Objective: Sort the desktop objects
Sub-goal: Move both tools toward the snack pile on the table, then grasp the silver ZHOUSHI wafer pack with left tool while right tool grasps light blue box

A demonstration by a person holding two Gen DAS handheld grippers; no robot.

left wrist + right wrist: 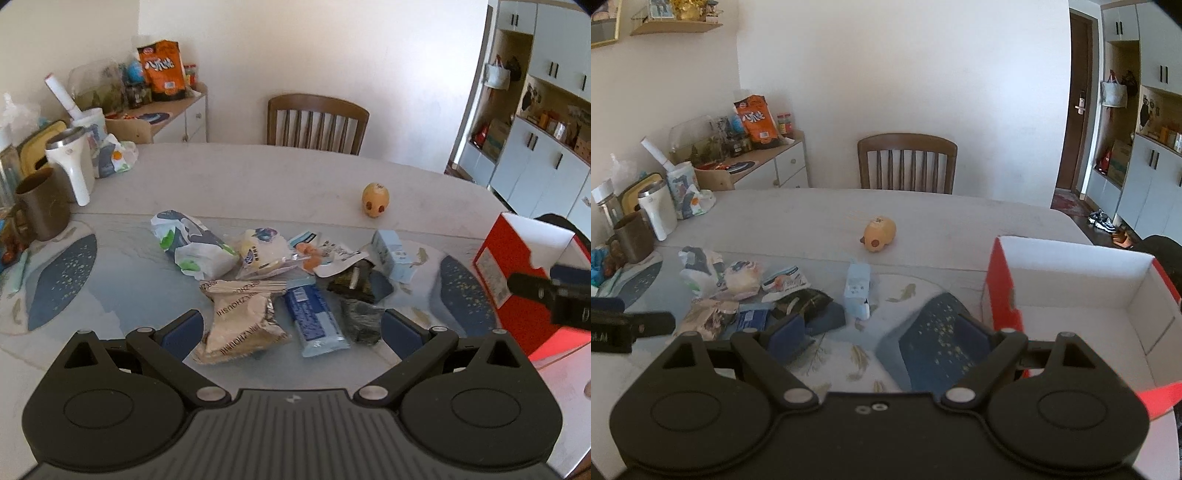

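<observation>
Nearest, left gripper (291, 326): jaws spread wide, nothing pinched, poised just above near edge of snack pile. Right gripper (882, 332): likewise spread, empty, over blue-patterned table mat (923, 332), between pile and box.

Next out, pile itself, unsorted, on the mat: tan crinkled snack pack (240, 325) nearest left pads, blue wrapper (314, 317) just beside it, dark seaweed-like packs (360, 299) to the right, partly overlapping. Behind these: white-green bag (192, 243), clear pack w/ yellow contents (262, 251), torn white pouch (328, 254), pale blue carton (393, 253) lying at pile's right edge.

To the right, red cardboard box (1001, 288), white inside, open on top; visible interior bare, so judged nothing sorted yet. Approx. whole job left, i.e. every pack to shift.

Farther back, yellow round toy (881, 234) alone mid-table, well apart from pile; whether part of the sort, unclear.

Farthest: cups and bottles at left table edge, wooden chair (317, 123) behind.
</observation>
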